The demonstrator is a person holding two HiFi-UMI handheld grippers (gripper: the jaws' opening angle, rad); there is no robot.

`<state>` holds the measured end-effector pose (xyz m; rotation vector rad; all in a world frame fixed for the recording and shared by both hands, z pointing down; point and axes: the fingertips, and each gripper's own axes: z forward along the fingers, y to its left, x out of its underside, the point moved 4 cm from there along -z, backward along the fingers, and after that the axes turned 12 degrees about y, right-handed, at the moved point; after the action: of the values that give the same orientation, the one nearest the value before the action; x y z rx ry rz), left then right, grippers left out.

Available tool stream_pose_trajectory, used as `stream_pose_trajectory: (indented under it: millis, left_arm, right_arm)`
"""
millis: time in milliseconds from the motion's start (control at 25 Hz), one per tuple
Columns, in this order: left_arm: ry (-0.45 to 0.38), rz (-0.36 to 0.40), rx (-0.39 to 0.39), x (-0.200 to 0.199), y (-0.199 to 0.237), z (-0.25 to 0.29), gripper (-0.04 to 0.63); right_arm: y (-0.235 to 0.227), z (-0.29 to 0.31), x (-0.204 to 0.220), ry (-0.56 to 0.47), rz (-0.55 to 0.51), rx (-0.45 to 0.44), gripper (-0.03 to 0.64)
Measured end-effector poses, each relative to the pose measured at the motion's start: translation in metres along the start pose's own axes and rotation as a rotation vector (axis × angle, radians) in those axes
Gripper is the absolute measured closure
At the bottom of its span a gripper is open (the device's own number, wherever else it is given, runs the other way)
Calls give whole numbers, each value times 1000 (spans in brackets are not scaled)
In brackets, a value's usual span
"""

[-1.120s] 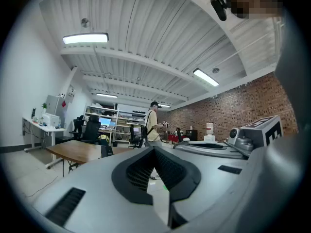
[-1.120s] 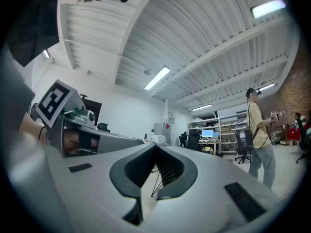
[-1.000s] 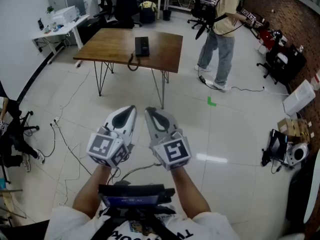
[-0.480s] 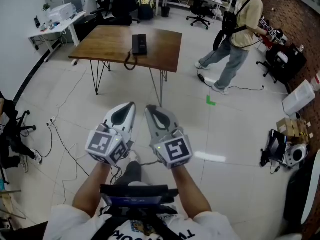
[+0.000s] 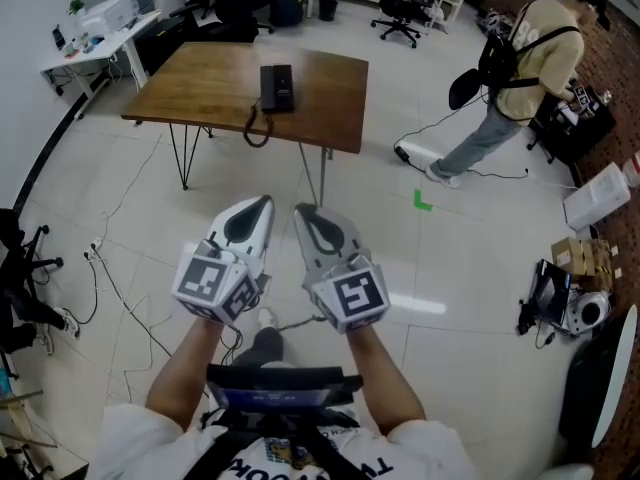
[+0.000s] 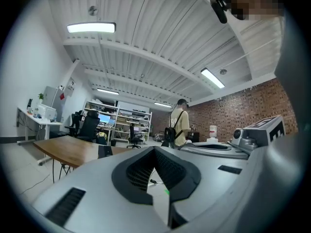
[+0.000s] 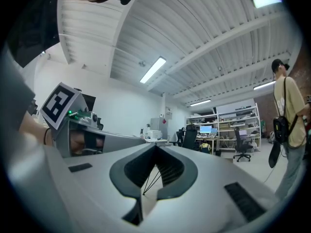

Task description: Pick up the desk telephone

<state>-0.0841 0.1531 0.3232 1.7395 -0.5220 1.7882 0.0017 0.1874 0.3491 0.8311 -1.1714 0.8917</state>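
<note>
A desk telephone (image 5: 277,87) is set towards a wooden table's (image 5: 200,78) front edge, on tiled floor (image 5: 450,258). The left gripper (image 5: 264,205) and right gripper (image 5: 300,212) are held closed, empty.

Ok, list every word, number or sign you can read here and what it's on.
"OOK" and "TW": upside-down fragments on the wearer's white shirt, rest hidden.
On the left gripper and right gripper: square marker patterns only, no letters.
On the desk telephone: any print too small to read.
On the chest screen: blurred.
</note>
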Motion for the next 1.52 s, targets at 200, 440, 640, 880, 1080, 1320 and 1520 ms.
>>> stream_pose_trajectory:
  millis: [200, 440, 640, 880, 1080, 1320, 1520]
  left_arm:
    - [16, -15, 9, -4, 45, 33, 595]
    - [22, -16, 30, -16, 93, 70, 595]
    - [15, -30, 46, -22, 130, 92, 595]
    - [-2, -26, 55, -33, 160, 108, 595]
    - [-6, -36, 47, -36, 180, 121, 595]
    - [2, -25, 41, -34, 196, 138, 595]
    - [12, -20, 25, -33, 212, 165, 595]
  right_arm:
    - [-17, 52, -6, 27, -12, 1, 615]
    - [-36, 108, -20, 46, -6, 12, 615]
    - [-46, 149, -30, 51, 1, 29, 615]
    - [-54, 181, -40, 54, -13, 39, 614]
    - [-65, 200, -45, 47, -22, 40, 614]
    - [-81, 223, -41, 42, -27, 36, 615]
    - [-104, 243, -41, 31, 8, 35, 614]
